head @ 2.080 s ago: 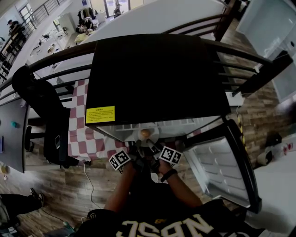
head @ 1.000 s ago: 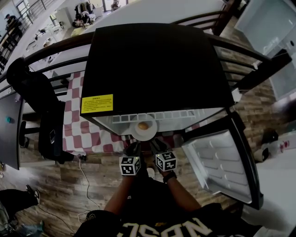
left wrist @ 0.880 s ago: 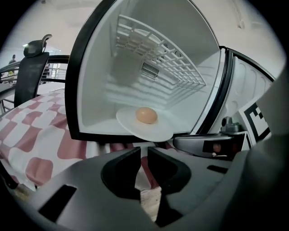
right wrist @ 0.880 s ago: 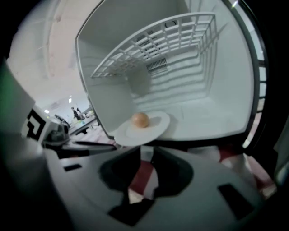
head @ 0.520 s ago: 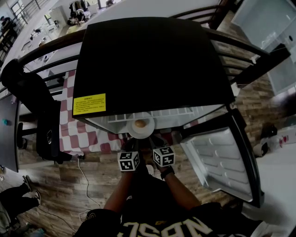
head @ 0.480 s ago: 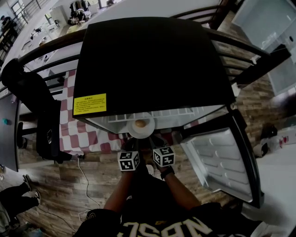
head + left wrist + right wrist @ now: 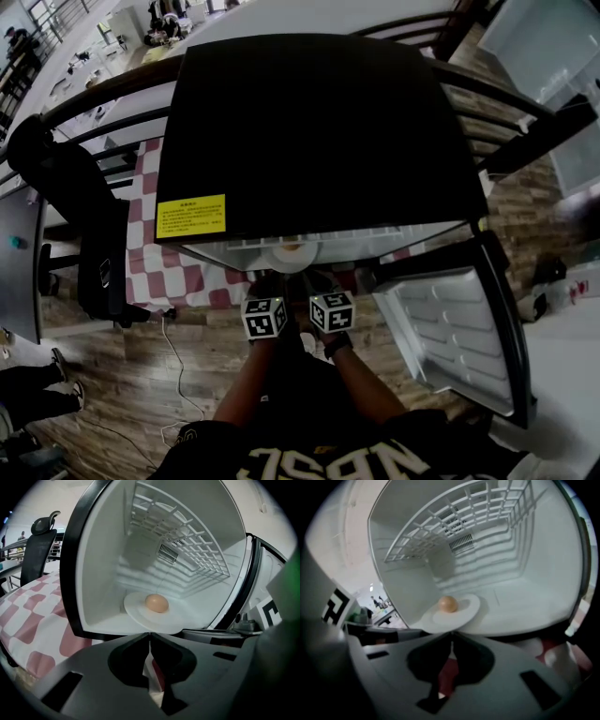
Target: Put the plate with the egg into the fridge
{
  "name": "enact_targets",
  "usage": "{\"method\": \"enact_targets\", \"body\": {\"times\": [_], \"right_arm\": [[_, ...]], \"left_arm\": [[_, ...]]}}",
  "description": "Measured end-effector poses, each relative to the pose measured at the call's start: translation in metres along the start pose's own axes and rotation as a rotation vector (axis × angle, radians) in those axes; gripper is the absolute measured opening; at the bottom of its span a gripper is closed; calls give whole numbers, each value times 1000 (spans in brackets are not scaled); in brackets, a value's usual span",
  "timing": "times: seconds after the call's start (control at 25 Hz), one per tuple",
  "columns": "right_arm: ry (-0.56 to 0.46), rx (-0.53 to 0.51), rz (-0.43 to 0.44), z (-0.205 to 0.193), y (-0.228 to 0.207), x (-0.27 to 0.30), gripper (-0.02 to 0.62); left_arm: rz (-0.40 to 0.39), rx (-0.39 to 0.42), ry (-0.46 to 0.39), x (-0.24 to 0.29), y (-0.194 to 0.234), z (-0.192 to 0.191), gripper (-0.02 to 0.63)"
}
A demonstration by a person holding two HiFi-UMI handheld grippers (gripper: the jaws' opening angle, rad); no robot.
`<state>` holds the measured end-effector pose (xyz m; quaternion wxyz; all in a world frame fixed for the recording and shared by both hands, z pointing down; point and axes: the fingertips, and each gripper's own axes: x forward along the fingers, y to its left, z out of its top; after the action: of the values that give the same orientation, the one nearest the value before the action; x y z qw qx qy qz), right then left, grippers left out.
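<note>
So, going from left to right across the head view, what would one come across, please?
Black office chair → yellow label → plate → open fridge door.

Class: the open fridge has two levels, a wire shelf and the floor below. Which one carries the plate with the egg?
The floor, the smooth white bottom level: the plate with the egg rests on it, with the wire shelf above.
</note>
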<state>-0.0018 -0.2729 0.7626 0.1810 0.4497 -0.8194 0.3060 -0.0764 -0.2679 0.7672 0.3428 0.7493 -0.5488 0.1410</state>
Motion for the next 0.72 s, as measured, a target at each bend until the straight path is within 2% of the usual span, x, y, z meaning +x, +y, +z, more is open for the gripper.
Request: {"method": "enact_targets", "body": {"times": [0.72], "right_arm": [[-20,48,-20,31,-9,26,32]], "left_arm": [[24,-42,8,17,8,31,34]]}}
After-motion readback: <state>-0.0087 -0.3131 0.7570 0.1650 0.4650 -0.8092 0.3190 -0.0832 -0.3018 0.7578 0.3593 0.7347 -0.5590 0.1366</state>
